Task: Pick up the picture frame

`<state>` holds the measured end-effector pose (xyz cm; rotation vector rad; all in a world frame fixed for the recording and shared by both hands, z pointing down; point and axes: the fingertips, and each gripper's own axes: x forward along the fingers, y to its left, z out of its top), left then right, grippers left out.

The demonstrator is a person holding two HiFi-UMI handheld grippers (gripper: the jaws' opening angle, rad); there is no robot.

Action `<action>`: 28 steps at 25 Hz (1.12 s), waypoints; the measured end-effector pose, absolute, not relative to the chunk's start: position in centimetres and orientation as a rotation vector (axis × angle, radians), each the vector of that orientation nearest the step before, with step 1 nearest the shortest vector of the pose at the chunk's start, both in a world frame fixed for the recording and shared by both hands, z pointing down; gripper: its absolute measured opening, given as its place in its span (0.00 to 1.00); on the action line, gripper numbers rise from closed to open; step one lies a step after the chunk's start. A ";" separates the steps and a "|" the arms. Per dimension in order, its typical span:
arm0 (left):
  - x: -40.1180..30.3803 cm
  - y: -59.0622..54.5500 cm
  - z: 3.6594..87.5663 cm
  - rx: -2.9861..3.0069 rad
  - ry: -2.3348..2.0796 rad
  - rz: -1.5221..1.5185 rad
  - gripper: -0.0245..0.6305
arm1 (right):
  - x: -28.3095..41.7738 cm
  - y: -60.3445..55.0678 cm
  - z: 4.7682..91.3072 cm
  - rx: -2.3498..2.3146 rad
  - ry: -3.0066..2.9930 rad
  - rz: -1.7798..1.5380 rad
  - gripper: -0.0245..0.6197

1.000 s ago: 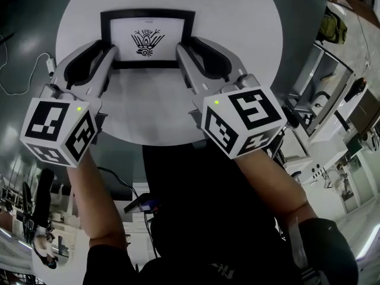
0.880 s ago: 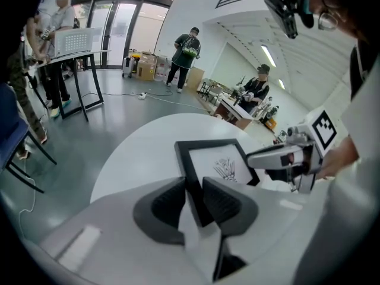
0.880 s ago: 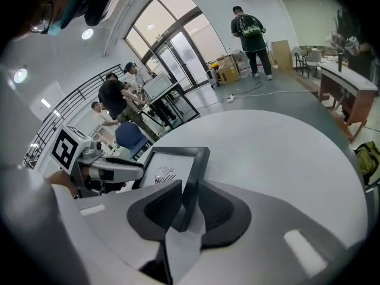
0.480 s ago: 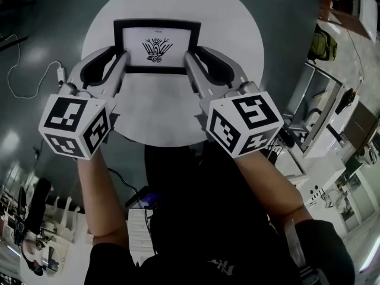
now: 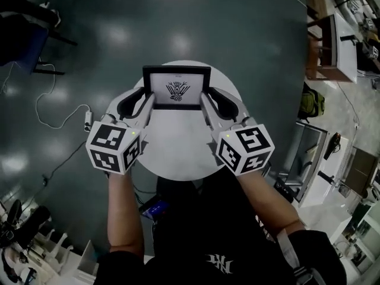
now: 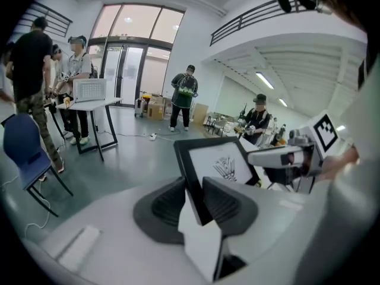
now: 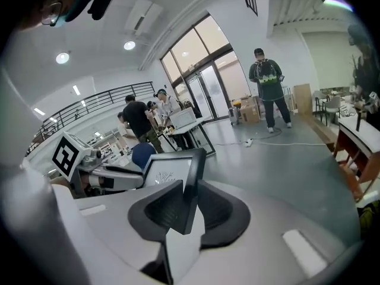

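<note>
The left gripper (image 5: 140, 100) and the right gripper (image 5: 215, 100) are pale grey moulded plastic shells. Each has two curved jaws lined with black ribbed rubber pads (image 6: 164, 206) (image 7: 160, 211). At the near end of each sits a white cube with black square markers, one on the left (image 5: 113, 147) and one on the right (image 5: 245, 149), each with a small green light (image 5: 134, 133). The person wears a black short-sleeved top (image 5: 190, 230) with a small white print (image 5: 217, 263).

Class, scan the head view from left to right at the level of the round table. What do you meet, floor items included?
White power strip on the floor → left gripper, clamped on the frame's left edge → picture frame → right gripper, its jaws just closing further on the frame's right edge → green bag.
</note>
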<state>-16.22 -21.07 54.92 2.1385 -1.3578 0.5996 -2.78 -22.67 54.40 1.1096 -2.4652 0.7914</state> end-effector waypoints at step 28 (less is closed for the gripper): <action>-13.8 -21.9 18.3 2.556 -1.790 0.395 0.18 | -0.6 -25.5 18.6 1.190 -2.971 0.191 0.13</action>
